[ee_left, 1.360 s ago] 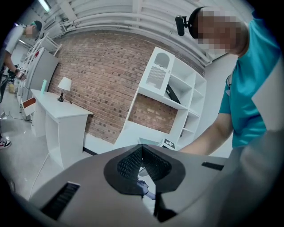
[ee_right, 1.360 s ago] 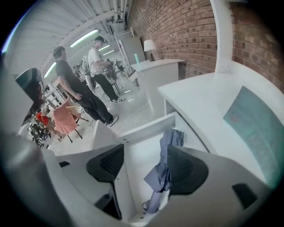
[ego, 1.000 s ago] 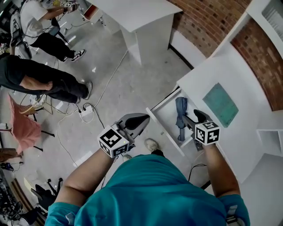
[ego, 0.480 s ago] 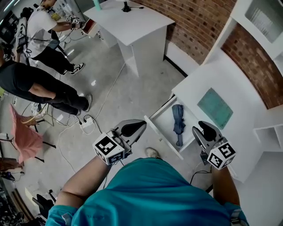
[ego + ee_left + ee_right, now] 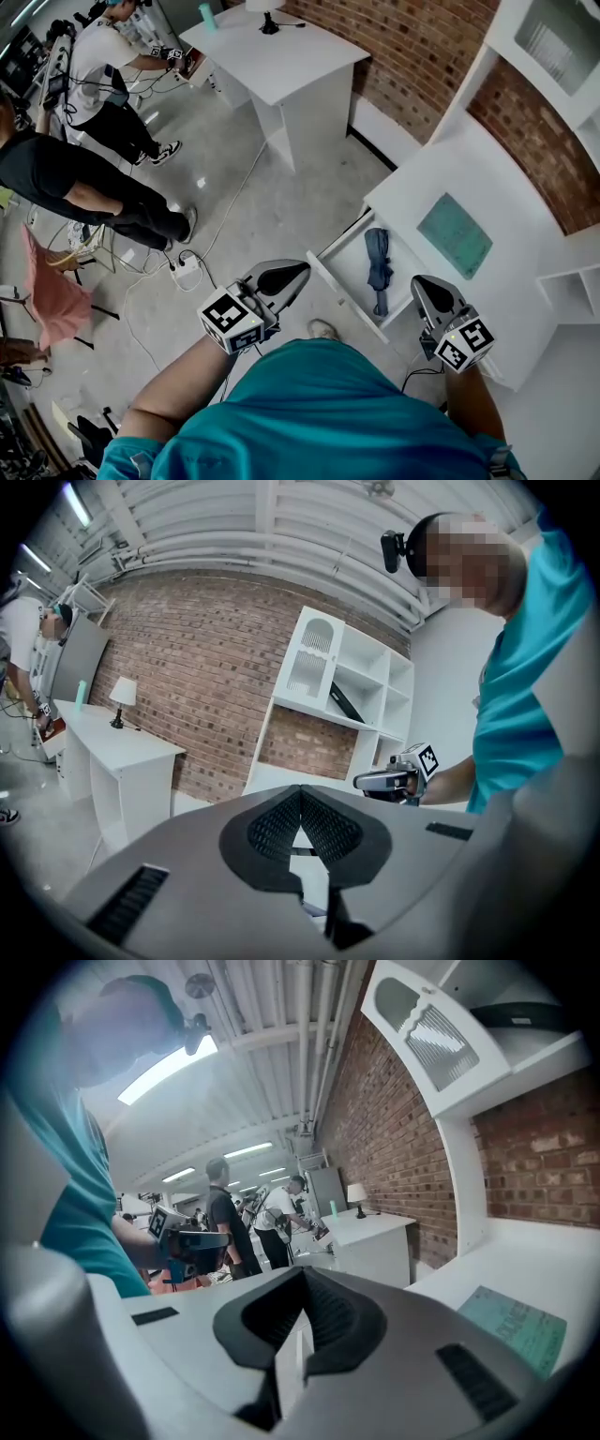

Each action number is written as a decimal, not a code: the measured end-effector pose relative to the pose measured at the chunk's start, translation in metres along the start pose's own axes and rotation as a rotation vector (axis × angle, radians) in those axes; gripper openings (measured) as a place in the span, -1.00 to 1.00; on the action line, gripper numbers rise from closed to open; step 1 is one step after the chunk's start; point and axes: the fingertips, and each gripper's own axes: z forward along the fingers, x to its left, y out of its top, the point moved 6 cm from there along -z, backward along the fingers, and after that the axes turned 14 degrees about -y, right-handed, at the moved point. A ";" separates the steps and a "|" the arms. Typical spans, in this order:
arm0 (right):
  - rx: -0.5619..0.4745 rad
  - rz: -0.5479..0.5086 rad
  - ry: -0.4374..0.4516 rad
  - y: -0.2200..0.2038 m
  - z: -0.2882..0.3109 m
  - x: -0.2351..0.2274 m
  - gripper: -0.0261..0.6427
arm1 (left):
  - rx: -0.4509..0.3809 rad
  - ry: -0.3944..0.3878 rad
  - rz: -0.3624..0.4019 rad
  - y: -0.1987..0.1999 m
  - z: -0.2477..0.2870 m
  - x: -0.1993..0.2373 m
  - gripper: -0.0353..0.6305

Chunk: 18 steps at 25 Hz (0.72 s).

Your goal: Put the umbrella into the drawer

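Note:
The folded blue umbrella [image 5: 378, 260] lies lengthwise inside the open white drawer [image 5: 347, 253], touched by neither gripper. My right gripper [image 5: 420, 282] hovers above and to the right of the drawer's front, shut and empty. My left gripper [image 5: 298, 270] hangs over the floor just left of the drawer, also shut with nothing in it. In the left gripper view the pads [image 5: 272, 822] meet at the tips, and the right gripper [image 5: 389, 779] shows beyond them. In the right gripper view the jaws are closed, with the left gripper [image 5: 192, 1239] off to the left.
The drawer belongs to a white cabinet [image 5: 525, 281] that carries a green sheet [image 5: 455, 234]. A white desk [image 5: 281, 47] with a lamp stands further off by the brick wall. People [image 5: 84, 178] stand at the left, and a power strip [image 5: 185, 267] with cables lies on the floor.
My right gripper has lifted out of the drawer, drawn back from the umbrella and closed its jaws. The umbrella stays in the drawer. The left gripper has risen slightly.

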 end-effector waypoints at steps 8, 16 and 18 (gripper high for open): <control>0.012 0.008 0.017 -0.006 0.006 0.002 -0.86 | 0.003 0.001 0.002 -0.001 -0.002 0.001 -0.85; 0.028 -0.006 0.020 -0.008 0.011 0.003 -0.86 | 0.001 0.004 0.002 -0.002 -0.002 0.002 -0.85; 0.030 -0.019 0.022 -0.007 0.012 0.005 -0.86 | -0.001 0.001 0.003 -0.003 -0.002 0.002 -0.85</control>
